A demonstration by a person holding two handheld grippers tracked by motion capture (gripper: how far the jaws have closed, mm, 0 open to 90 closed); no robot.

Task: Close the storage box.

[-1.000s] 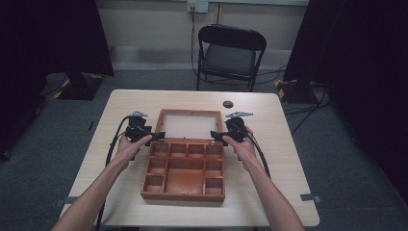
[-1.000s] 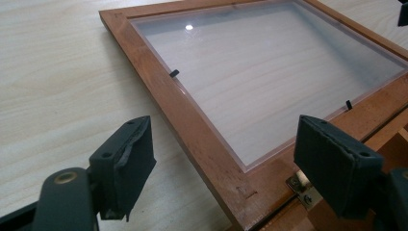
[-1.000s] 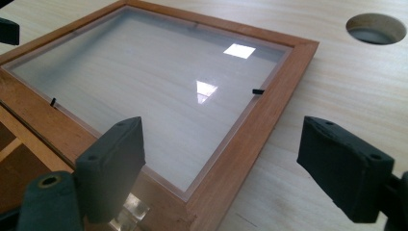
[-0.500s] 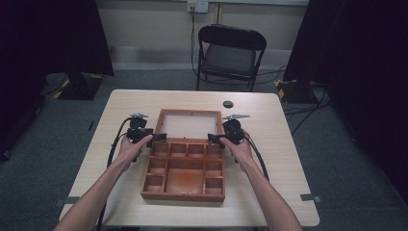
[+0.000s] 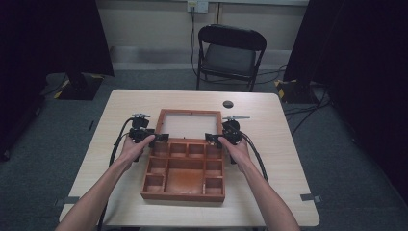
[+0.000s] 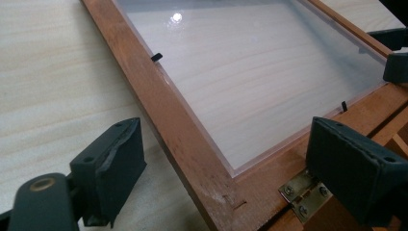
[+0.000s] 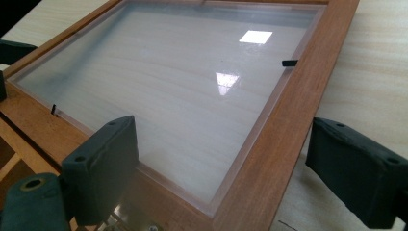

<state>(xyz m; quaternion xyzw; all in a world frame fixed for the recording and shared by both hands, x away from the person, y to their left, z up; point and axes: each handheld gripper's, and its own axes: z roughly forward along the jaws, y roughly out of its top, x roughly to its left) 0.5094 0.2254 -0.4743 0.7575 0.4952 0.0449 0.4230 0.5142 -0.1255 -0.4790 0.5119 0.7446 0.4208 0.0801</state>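
Observation:
A brown wooden box point(image 5: 185, 195) with several compartments lies mid-table. Its lid point(image 5: 166, 126), a wooden frame around a clear pane, lies opened flat on the far side. My left gripper point(image 5: 161, 138) is at the lid's left hinge corner. In the left gripper view the left gripper point(image 6: 231, 168) straddles the lid's rail point(image 6: 183, 144) beside a brass hinge point(image 6: 300, 192), its pads clear of the wood. My right gripper point(image 5: 210, 138) is at the right hinge corner. In the right gripper view the right gripper point(image 7: 228, 173) straddles the rail point(image 7: 284, 120) without touching. Both pairs of jaws have just been opening.
A small round black object point(image 5: 228, 104) lies on the table point(image 5: 288, 159) beyond the lid. A black folding chair point(image 5: 231, 53) stands past the far edge. Cables trail from both grippers along the forearms.
The right hand has edged slightly inward toward the lid. The box, the lid and the left hand stay where they were.

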